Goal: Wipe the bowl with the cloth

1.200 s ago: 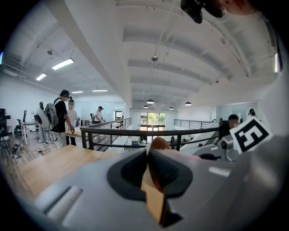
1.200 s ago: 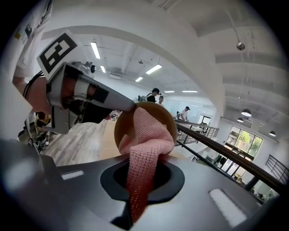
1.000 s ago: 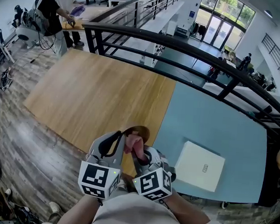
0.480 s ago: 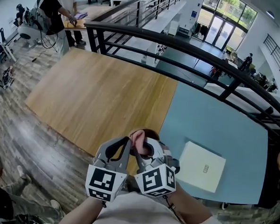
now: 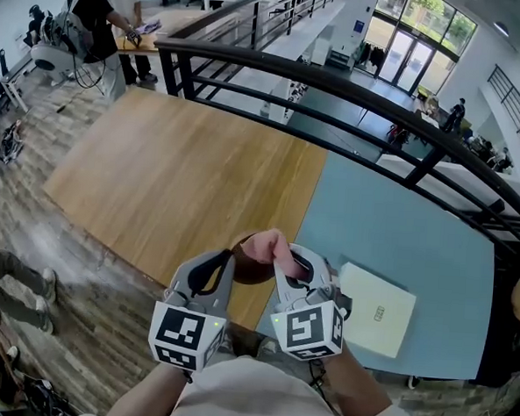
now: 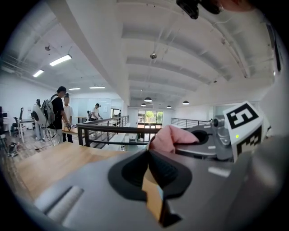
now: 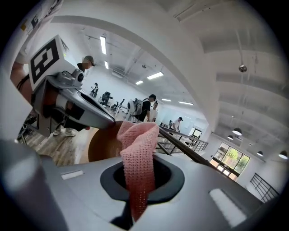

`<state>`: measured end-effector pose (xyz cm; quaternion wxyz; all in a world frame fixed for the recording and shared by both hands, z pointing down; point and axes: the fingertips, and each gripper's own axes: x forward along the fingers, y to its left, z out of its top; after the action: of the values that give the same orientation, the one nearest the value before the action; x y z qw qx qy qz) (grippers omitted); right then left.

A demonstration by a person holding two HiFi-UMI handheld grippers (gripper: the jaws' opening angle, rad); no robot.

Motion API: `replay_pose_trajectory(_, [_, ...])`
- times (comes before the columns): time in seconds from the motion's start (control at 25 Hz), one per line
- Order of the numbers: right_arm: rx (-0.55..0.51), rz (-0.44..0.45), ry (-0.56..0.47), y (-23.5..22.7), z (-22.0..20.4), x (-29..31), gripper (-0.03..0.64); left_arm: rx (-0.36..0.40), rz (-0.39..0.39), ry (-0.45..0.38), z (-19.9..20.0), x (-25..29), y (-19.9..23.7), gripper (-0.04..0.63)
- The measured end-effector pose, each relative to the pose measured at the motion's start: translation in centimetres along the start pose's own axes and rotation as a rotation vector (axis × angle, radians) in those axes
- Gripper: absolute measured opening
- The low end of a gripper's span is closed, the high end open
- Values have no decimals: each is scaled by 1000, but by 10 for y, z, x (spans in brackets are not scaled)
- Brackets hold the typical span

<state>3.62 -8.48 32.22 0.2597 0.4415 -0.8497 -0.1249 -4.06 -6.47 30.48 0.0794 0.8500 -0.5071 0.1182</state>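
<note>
Clamped in the right gripper point(image 7: 141, 178) is the pink knitted cloth point(image 7: 135, 140), its jaws pinched on the fabric. The loose end stands up past the jaw tips and folds over the rim of the brown bowl point(image 7: 103, 145). The left gripper point(image 6: 150, 167) is closed on the bowl's rim from the other side. Both are held up in the air over the near edge of the table point(image 5: 183, 172), about where its wooden part meets its blue part point(image 5: 390, 228). A white box point(image 5: 377, 308) lies flat on the blue part by the near edge. The small mark on its lid is too small to read. Each gripper's cube shows black-and-white square markers, with no readable words.
</note>
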Motion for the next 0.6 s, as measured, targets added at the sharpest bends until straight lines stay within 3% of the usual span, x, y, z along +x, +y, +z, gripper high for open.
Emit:
replay_pose_trajectory(0.24, [-42, 36, 76, 16, -22, 0, 12, -12, 4, -6, -6, 2, -1, 6])
replay_pose_trajectory(0.6, [-144, 213, 134, 78, -32, 9, 12, -16, 1, 11, -14, 4, 3, 7])
